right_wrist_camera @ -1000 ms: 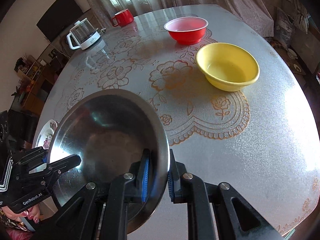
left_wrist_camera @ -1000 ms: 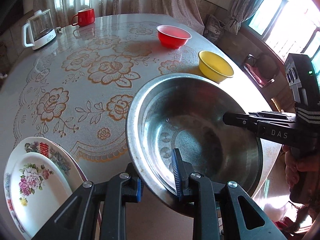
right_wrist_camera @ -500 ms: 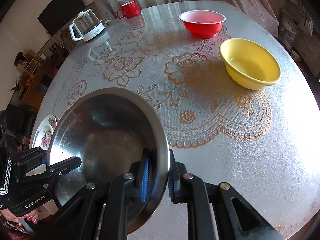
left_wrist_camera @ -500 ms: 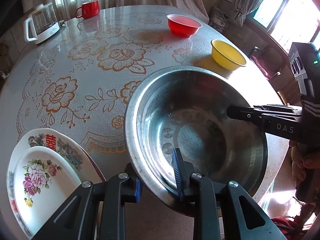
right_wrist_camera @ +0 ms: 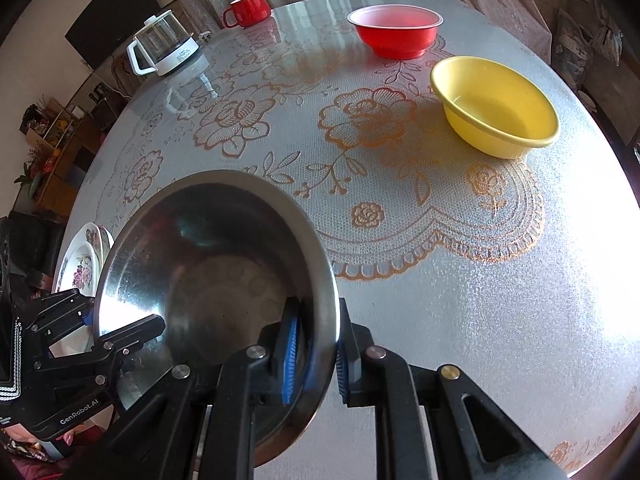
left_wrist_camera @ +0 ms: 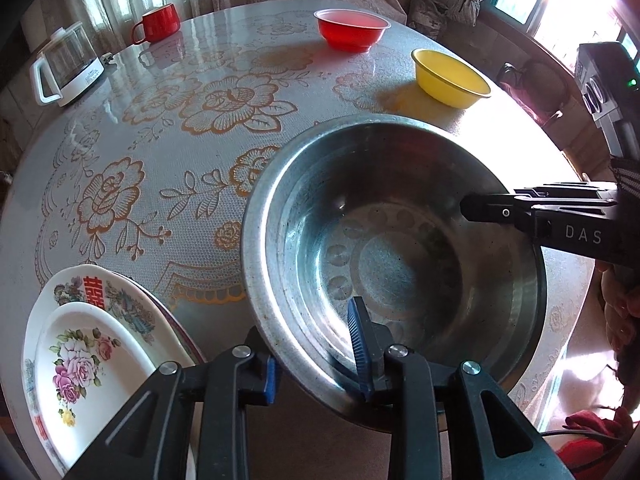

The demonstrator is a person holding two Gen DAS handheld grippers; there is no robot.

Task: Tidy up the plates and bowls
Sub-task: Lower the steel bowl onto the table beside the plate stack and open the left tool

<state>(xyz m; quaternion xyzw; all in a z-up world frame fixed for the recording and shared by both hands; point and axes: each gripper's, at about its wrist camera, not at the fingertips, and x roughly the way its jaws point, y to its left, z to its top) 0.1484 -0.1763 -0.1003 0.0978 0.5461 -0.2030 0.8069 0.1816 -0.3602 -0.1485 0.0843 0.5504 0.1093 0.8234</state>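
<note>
**Steel bowl (left_wrist_camera: 392,264) at the near edge of the bench (left_wrist_camera: 120,208)**

Begins with the round bench under its flowered cover. Finds the steel bowl at the near edge, mouth up, empty, gripped from two sides (resting or hovering, cannot tell). Places the stacked plates (left_wrist_camera: 92,360) just left of it, nothing on them. Sees the yellow bowl (left_wrist_camera: 452,80) ahead and rightward, then the red bowl (left_wrist_camera: 352,34) farther back, both empty. Shows the right claw (right_wrist_camera: 316,360) clamped on the steel bowl's right rim, nearer the yellow bowl. Shows the left claw (left_wrist_camera: 316,364) straddling the near-left rim, jaws just opening, pads standing off the metal. Probably leaves the carrying to the right claw.
</note>
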